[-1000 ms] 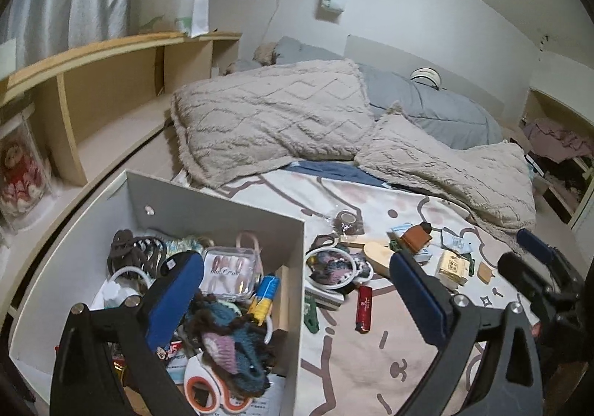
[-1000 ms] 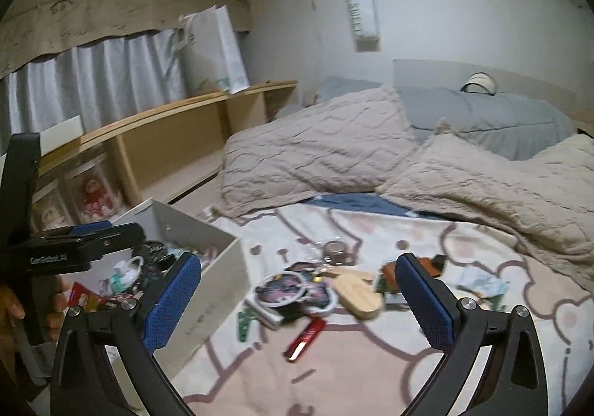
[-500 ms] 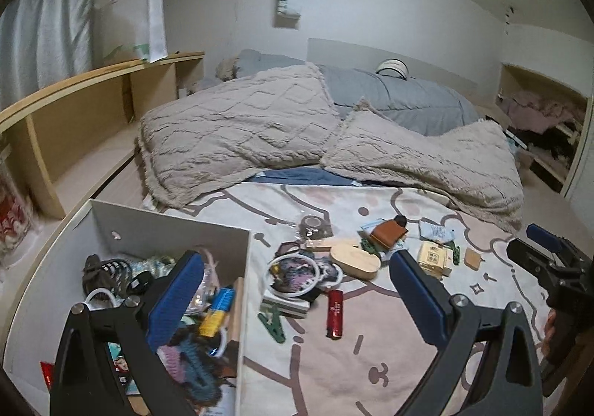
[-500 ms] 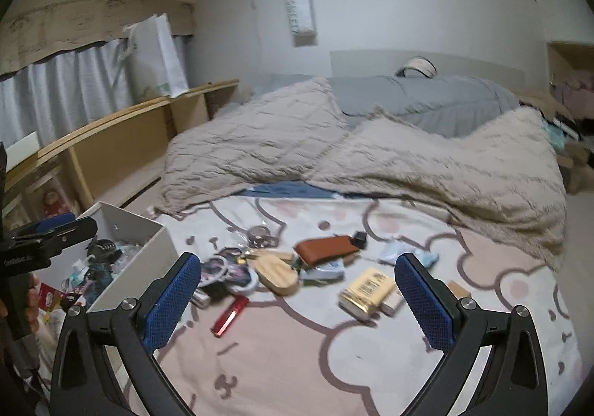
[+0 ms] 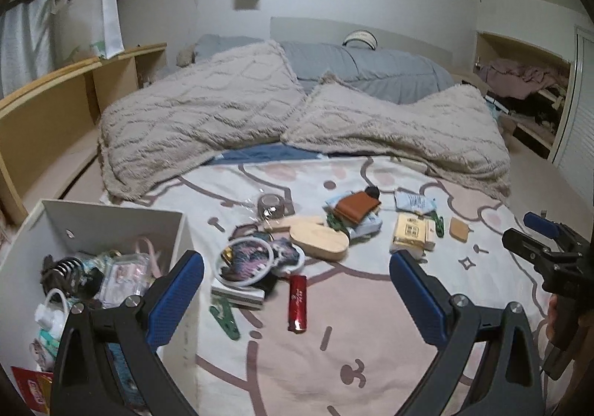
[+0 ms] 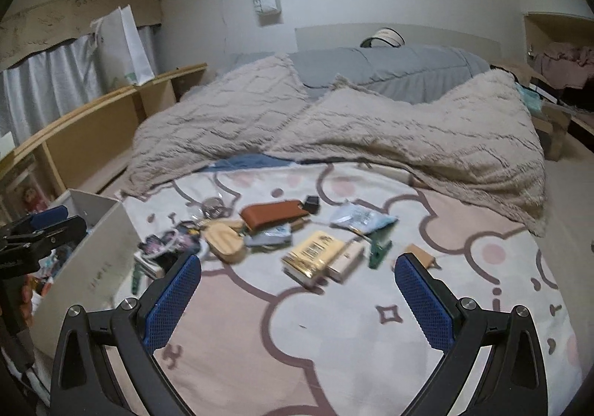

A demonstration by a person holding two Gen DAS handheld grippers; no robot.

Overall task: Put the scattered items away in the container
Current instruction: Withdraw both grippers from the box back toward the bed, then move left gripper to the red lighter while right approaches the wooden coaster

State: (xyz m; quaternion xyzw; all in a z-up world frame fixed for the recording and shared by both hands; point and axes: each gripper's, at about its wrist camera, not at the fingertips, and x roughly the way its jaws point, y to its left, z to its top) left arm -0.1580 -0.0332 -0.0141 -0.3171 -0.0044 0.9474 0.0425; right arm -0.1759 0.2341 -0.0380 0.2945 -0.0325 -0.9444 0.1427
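We are holding the left gripper (image 5: pixel 297 289) above the bedspread (image 5: pixel 352 360), its blue-padded fingers (image 5: pixel 174 299) spread wide and clasping nothing; the left finger is hanging over the near wall of the white box (image 5: pixel 111 217), which is sitting at the lower left of the left wrist frame, already crowded with small things. Between the fingers, a red tube (image 5: pixel 297 303) is lying with its long axis running almost straight up and down the frame, one end pointing towards us. Left of it a green clip (image 5: pixel 224 315) is slanting towards the lower right. Above, a wooden oval case (image 5: pixel 319 241) is stretching from upper left to lower right, and a brown leather pouch (image 5: pixel 357 207) is resting near frame centre on other small packets.

We are also keeping the right gripper (image 6: pixel 297 299) spread wide and empty over the bedspread. In its view a yellow box (image 6: pixel 313 257) is lying just above centre, long axis tilting from lower left to upper right, with a pale slim box (image 6: pixel 345 262) touching its right side and a green peg (image 6: pixel 379 252) just beyond.
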